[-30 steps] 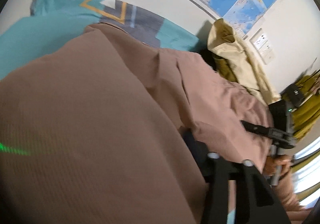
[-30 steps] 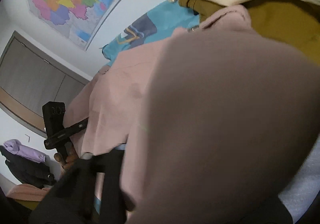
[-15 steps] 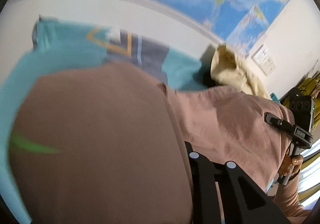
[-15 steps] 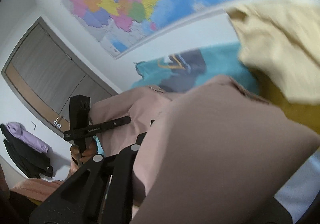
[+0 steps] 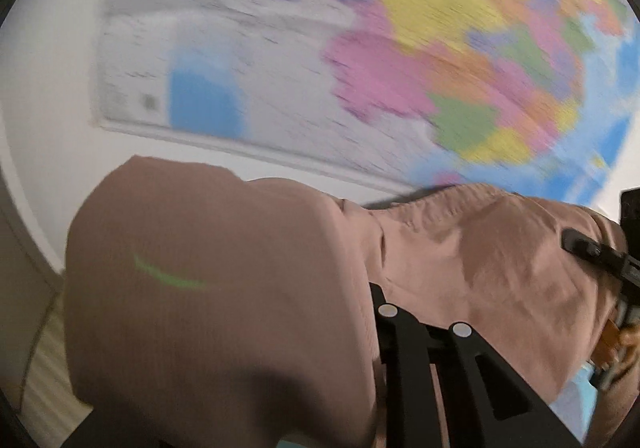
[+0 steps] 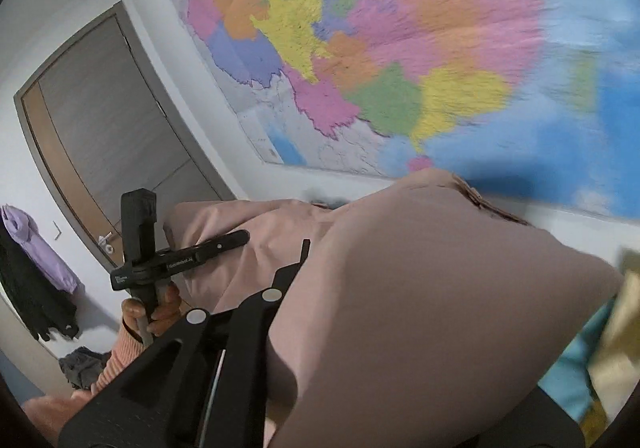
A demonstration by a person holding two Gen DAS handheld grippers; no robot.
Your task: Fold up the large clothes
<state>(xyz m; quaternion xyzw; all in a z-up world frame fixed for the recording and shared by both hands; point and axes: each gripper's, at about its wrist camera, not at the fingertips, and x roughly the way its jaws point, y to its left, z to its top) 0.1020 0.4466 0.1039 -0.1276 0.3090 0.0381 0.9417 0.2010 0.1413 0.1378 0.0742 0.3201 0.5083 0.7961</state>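
- The pink garment (image 5: 472,260) hangs stretched in the air between my two claws, in front of the wall map (image 6: 400,47).
- My left claw (image 6: 240,238) is pinching one end of the cloth; fabric drapes over its fingers.
- My right claw (image 5: 568,238) is pinching the other end.
- My left hand (image 6: 154,312) grips its handle; a door (image 6: 112,119) stands behind it.

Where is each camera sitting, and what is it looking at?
Left wrist: on the left gripper, facing the map; shows the pink cloth it grips and the right hand.
Right wrist: on the right gripper, facing map and door; shows the left hand.
Shared: cloth, map.
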